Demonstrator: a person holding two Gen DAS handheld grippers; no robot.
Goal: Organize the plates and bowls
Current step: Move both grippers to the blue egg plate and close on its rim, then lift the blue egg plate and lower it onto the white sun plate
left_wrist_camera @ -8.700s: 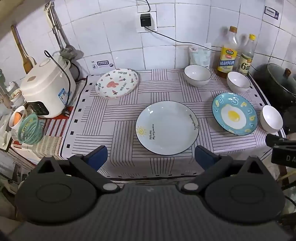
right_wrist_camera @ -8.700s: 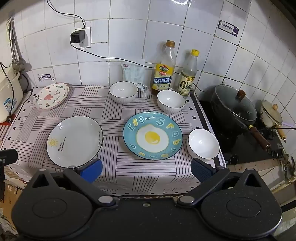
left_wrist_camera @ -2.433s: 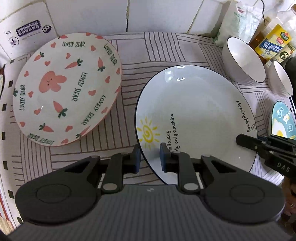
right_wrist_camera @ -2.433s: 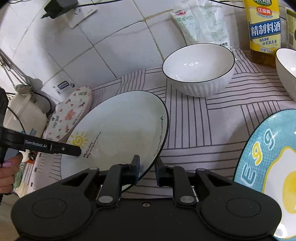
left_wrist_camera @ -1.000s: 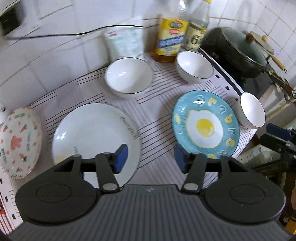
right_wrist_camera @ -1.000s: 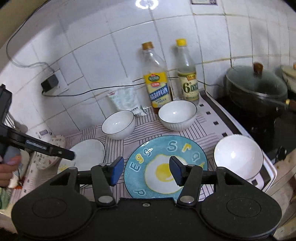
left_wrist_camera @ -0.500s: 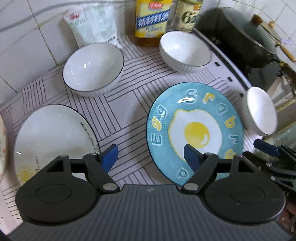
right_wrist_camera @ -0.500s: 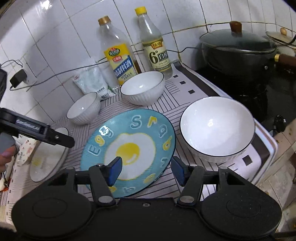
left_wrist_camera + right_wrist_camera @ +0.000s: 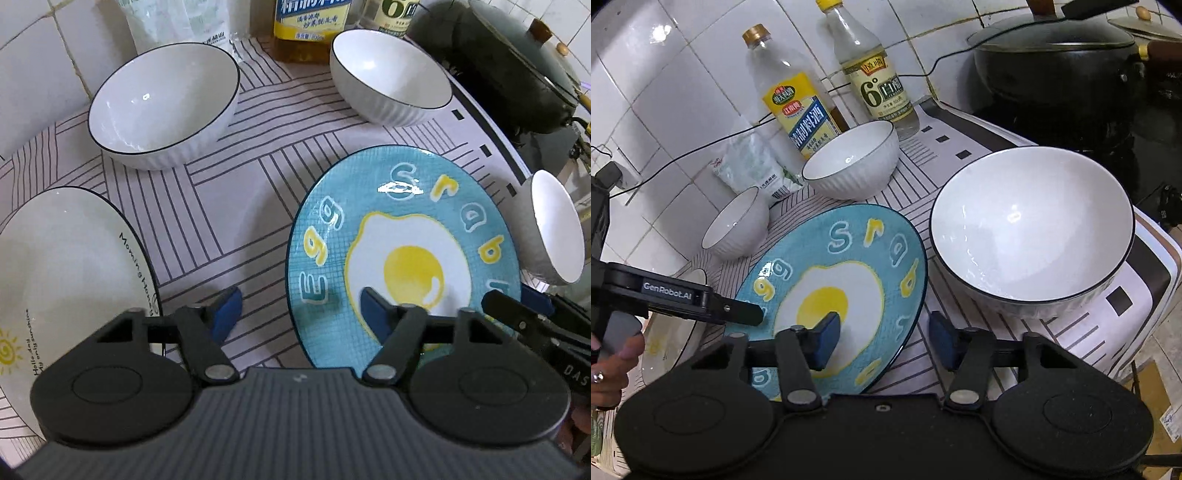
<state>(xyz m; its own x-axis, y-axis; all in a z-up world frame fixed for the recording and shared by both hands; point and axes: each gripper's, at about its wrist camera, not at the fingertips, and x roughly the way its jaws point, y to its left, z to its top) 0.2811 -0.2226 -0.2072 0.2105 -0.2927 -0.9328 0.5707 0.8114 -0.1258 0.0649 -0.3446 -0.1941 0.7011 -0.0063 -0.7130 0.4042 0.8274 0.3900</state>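
Note:
The blue egg plate point(image 9: 406, 221) point(image 9: 849, 258) lies flat on the striped cloth. My left gripper point(image 9: 300, 310) straddles its left rim, jaws closing, pads not touching the rim. My right gripper point(image 9: 884, 339) straddles its right rim, jaws also closing, with a gap on both sides. The white sun plate point(image 9: 66, 266) lies to the left. Three white bowls stand around: one at the back left point(image 9: 162, 103), one at the back point(image 9: 391, 85), and one close to the plate's right edge point(image 9: 1030, 229).
Two bottles point(image 9: 798, 99) point(image 9: 875, 81) and a white packet point(image 9: 750, 166) stand against the tiled wall. A dark lidded pot point(image 9: 1052, 66) sits on the stove to the right. The cloth's edge point(image 9: 1145, 266) drops off just beyond the near bowl.
Both grippers have come down and closer to the blue plate, and their jaws have narrowed around its opposite rims. The white sun plate, held earlier, now rests at the left.

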